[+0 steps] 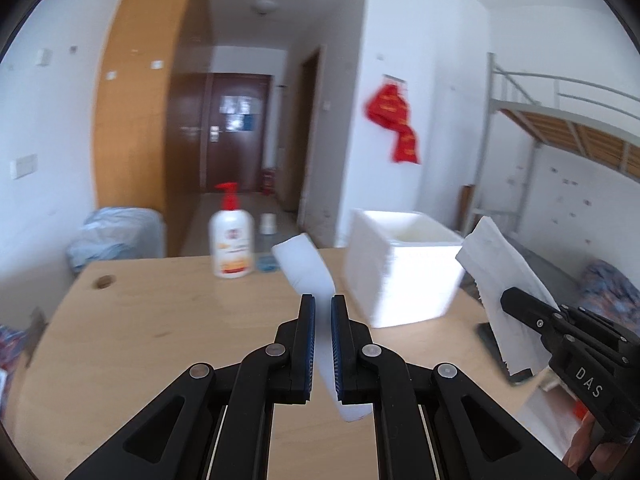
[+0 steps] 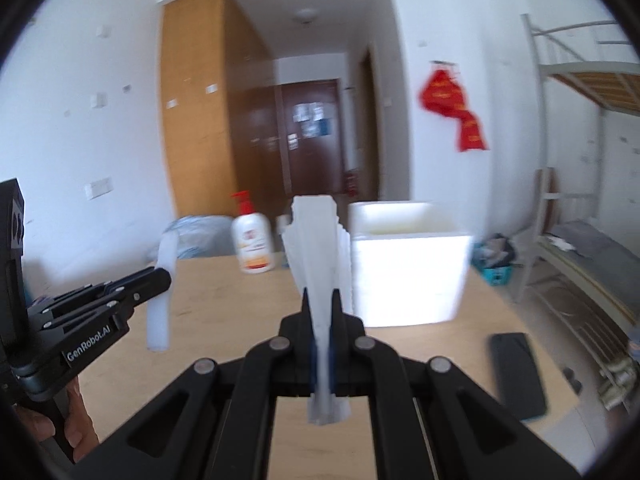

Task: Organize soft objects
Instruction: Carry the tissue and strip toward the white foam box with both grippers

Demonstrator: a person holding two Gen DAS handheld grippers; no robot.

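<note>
My left gripper is shut on a white foam strip, which stands tilted above the wooden table. In the right wrist view the same left gripper shows at the left, clamping the strip near its middle. My right gripper is shut on a stack of thin white foam sheets that fans upward. From the left wrist it appears at the right edge as a black gripper holding the sheets. A white foam box stands open-topped just beyond both grippers.
A white pump bottle with a red top stands at the table's far edge. A black phone lies flat on the right of the table. A bunk bed frame stands past the table's right side.
</note>
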